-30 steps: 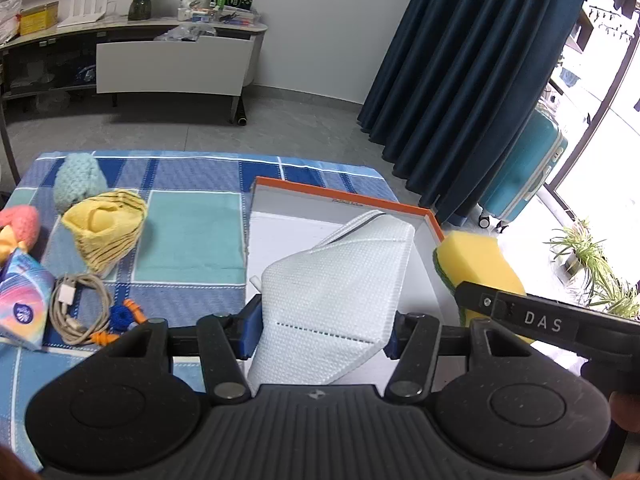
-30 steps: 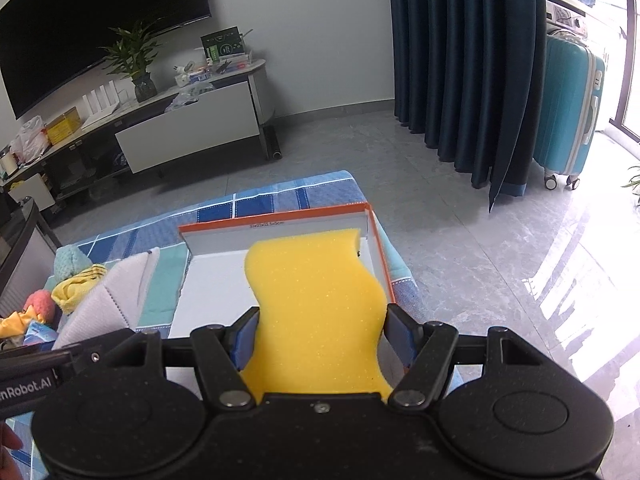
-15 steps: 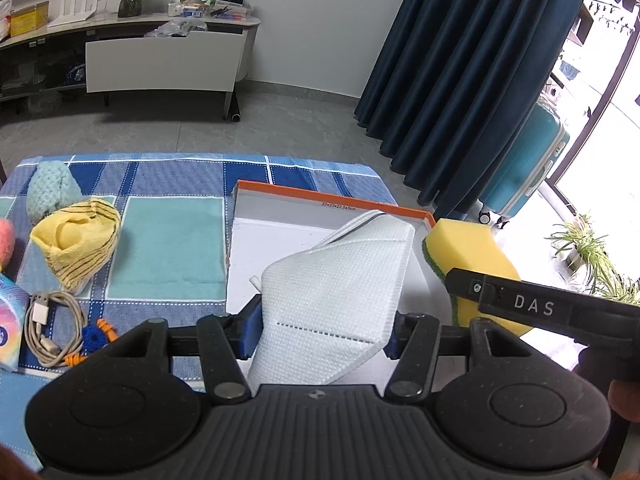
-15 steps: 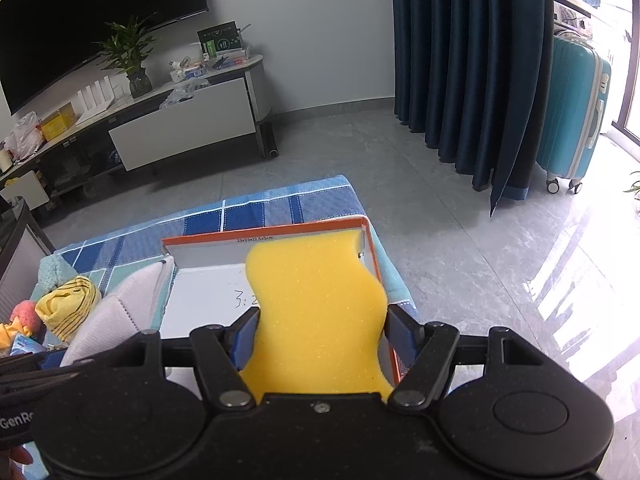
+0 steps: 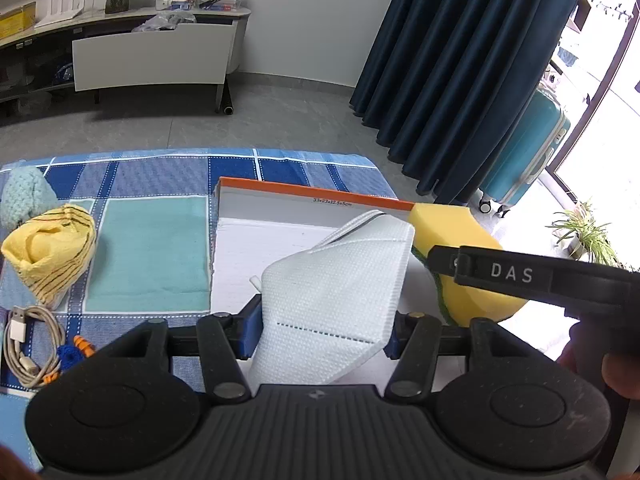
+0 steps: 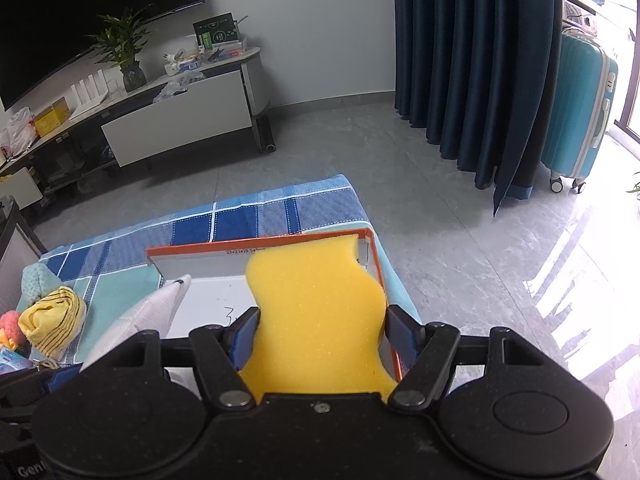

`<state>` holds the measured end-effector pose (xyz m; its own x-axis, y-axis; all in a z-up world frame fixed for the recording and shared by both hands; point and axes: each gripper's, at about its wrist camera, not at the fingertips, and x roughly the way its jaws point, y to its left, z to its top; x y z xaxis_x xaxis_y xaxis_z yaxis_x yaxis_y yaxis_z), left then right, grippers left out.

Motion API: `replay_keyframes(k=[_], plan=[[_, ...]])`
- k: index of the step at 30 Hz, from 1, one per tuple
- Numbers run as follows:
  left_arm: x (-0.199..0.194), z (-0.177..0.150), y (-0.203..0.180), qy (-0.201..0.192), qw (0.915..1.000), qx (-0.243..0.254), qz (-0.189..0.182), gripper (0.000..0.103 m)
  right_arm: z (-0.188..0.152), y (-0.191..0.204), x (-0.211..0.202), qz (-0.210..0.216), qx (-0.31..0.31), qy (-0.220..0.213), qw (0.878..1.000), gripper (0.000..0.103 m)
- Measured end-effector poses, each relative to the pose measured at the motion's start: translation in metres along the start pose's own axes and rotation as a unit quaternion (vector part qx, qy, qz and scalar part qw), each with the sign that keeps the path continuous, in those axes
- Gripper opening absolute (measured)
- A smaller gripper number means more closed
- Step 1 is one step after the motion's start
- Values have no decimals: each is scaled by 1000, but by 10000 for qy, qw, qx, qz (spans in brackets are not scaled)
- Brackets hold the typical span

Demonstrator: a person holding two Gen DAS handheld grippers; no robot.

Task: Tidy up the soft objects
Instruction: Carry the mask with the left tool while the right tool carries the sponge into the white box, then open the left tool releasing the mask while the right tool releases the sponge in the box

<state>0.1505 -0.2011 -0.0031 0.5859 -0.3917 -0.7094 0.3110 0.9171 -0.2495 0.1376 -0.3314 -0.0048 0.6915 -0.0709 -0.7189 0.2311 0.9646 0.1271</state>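
Gripper-wise, your left gripper (image 5: 324,332) clasps the white folded fabric mask (image 5: 340,284), the right gripper (image 6: 318,336) clasps the wavy yellow foam sponge (image 6: 316,304); lower both inside the orange-rimmed white box (image 5: 316,200).

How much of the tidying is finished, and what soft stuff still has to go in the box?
Nothing visibly lies in the orange-rimmed white box yet. In hand: the left gripper pinches a white folded face mask, the right gripper a yellow foam sponge, both above it. Left: the yellow striped cloth and teal knitted piece.

Both claws carried further over box (image 5: 280,236); mask (image 5: 340,292), sponge (image 6: 316,312) advanced.
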Motion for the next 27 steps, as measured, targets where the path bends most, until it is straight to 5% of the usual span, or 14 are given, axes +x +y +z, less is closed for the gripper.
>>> replay_keyframes(k=[11, 19, 27], plan=[[15, 8, 0, 40, 10000, -72, -21, 57, 9, 0, 13, 21, 15, 32, 10000, 83], [24, 11, -3, 101, 9999, -65, -30, 58, 17, -11, -5, 182, 253, -321, 9990, 86], [24, 10, -12, 122, 9994, -37, -331, 83, 16, -15, -21, 76, 223, -489, 9985, 86]])
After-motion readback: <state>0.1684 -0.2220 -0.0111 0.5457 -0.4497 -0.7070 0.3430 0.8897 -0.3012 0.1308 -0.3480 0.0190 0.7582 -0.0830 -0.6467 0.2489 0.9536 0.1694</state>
